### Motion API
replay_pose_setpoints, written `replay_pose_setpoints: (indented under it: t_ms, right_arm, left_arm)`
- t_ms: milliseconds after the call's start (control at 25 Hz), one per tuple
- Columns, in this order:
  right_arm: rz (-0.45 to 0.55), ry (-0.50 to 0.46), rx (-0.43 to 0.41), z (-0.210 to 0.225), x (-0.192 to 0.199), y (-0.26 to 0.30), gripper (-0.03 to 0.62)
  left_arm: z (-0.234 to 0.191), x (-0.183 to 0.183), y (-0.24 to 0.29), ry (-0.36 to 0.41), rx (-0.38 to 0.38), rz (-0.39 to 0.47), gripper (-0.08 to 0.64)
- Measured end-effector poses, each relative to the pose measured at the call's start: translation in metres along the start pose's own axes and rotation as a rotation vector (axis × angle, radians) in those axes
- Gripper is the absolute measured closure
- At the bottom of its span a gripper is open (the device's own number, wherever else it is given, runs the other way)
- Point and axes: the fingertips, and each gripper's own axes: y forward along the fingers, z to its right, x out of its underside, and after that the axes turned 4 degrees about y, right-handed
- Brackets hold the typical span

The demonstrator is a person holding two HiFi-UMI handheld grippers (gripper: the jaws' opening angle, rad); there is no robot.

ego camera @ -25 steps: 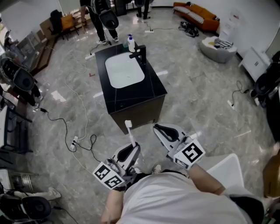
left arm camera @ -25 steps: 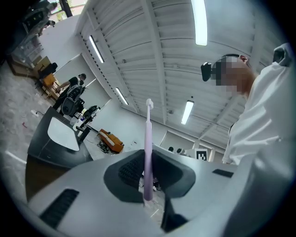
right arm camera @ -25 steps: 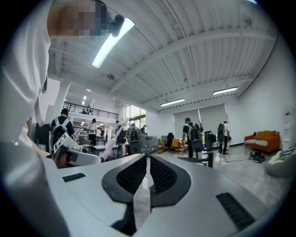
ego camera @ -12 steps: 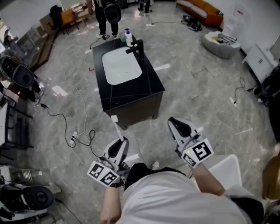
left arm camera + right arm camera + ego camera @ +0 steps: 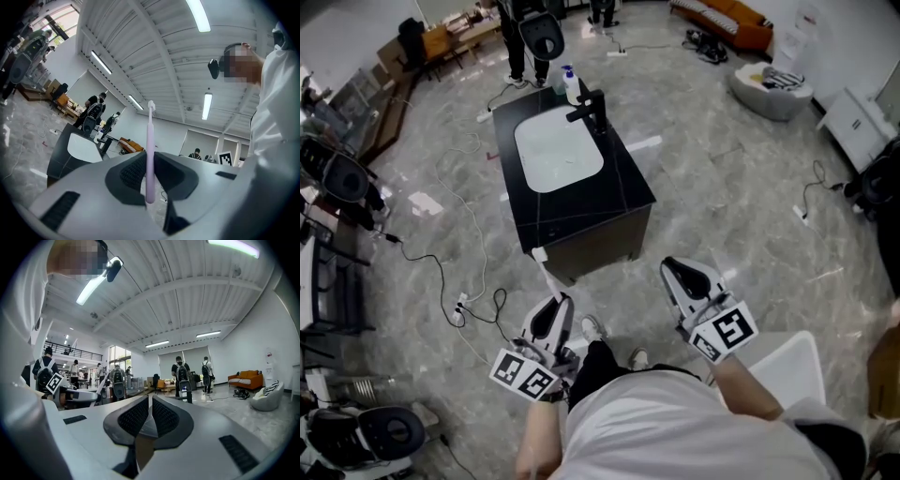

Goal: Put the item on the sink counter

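The item is a pale lilac toothbrush [image 5: 546,277] [image 5: 150,154]. It stands upright in my left gripper [image 5: 554,306] [image 5: 149,180], which is shut on its handle, low in the head view. Its head points toward the sink counter [image 5: 623,192], a black cabinet with a white basin [image 5: 558,155], some way ahead and apart from both grippers. That counter also shows small at the left of the left gripper view [image 5: 60,157]. My right gripper [image 5: 676,271] [image 5: 150,414] hangs beside the left one, shut, with nothing between its jaws.
A black faucet [image 5: 591,111] and a soap bottle [image 5: 571,86] stand at the counter's back edge. Cables [image 5: 473,305] trail over the marble floor on the left. A white chair [image 5: 787,370] is at my right. People stand beyond the counter [image 5: 530,33].
Both grippers have drifted apart: the left one with the toothbrush slid left, the right one slid right. The counter has shifted slightly left in view.
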Motion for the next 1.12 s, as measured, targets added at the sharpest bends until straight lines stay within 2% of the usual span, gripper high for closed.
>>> replay_pose_setpoints:
  t_ms: [160, 720, 1120]
  right_arm:
    - [-0.007, 0.002, 0.04, 0.003, 0.0, 0.03, 0.543]
    - [-0.058, -0.029, 0.056, -0.003, -0.005, 0.133, 0.543]
    - [-0.037, -0.05, 0.131, 0.005, -0.015, 0.17, 0.543]
  left_arm:
    - [-0.036, -0.007, 0.007, -0.021, 0.006, -0.005, 0.509]
    - [-0.135, -0.038, 0.043, -0.07, 0.054, 0.007, 0.509]
    - [-0.177, -0.049, 0.072, -0.096, 0.121, -0.011, 0.509]
